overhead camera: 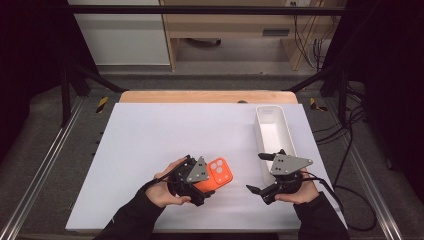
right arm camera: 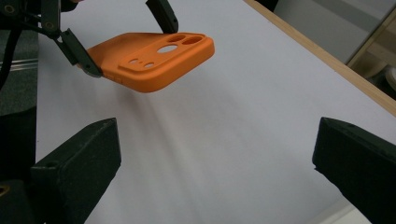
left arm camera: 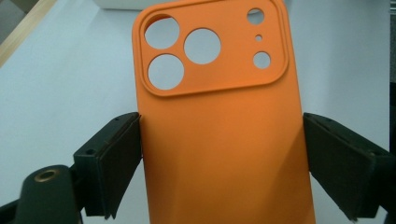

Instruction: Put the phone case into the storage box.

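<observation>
An orange phone case (overhead camera: 221, 172) with several camera cut-outs is held a little above the white table top, camera end pointing away from the hand. My left gripper (overhead camera: 202, 184) is shut on its lower half. In the left gripper view the two black pads press the case (left arm camera: 219, 140) on its long edges. The right gripper view shows the case (right arm camera: 154, 60) hovering with a faint shadow under it. My right gripper (overhead camera: 257, 172) stands open to the right of the case, apart from it, with bare table between its jaws (right arm camera: 215, 154).
A long white bin (overhead camera: 259, 132) stands at the right side of the white table top (overhead camera: 150, 135), just beyond the right gripper. A wooden edge (overhead camera: 200, 96) runs along the far side. Cables hang off the right of the table.
</observation>
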`<state>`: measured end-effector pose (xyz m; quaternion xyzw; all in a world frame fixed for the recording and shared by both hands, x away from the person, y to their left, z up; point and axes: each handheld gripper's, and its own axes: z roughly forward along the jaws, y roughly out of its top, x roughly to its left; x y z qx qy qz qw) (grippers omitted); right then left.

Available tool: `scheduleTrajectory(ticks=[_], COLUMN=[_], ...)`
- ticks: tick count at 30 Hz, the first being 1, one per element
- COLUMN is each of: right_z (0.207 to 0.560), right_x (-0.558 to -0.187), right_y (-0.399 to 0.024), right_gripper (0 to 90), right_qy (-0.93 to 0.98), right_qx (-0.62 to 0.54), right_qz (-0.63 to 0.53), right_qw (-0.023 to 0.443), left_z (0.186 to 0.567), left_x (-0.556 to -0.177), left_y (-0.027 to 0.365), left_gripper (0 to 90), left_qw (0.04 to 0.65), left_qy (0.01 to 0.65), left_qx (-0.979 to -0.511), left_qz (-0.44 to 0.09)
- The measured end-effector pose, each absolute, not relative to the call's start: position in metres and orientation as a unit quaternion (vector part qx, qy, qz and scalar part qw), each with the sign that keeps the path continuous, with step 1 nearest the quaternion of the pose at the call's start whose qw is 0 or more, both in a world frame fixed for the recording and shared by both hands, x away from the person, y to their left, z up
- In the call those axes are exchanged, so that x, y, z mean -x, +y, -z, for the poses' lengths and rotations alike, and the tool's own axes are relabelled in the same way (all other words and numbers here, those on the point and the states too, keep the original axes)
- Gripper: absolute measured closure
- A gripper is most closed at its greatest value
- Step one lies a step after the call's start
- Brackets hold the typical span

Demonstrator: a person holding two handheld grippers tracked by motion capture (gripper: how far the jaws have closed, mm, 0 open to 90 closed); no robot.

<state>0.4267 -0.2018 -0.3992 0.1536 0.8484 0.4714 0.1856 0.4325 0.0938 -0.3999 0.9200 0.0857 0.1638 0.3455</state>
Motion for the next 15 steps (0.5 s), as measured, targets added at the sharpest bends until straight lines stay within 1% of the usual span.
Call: scheduleTrajectory(ticks=[7,15], right_z=[0.397,0.395], right_x=[-0.424,-0.421], right_y=[-0.197,-0.190], right_gripper=[1.8,2.1], right_qy=[0.858,0.876], right_qx=[-0.135,-0.108], right_qz=[-0.460,-0.437], right_qw=[0.183,0.174], left_z=[0.397,0.398], left_x=[-0.431,-0.431], left_y=[0.093,0.089], left_gripper=[13.3,13.3], left_qw=[0.339,0.333], left_qy=[0.067,0.061], left_qx=[-0.923,-0.925], left_qz=[-0.167,-0.172])
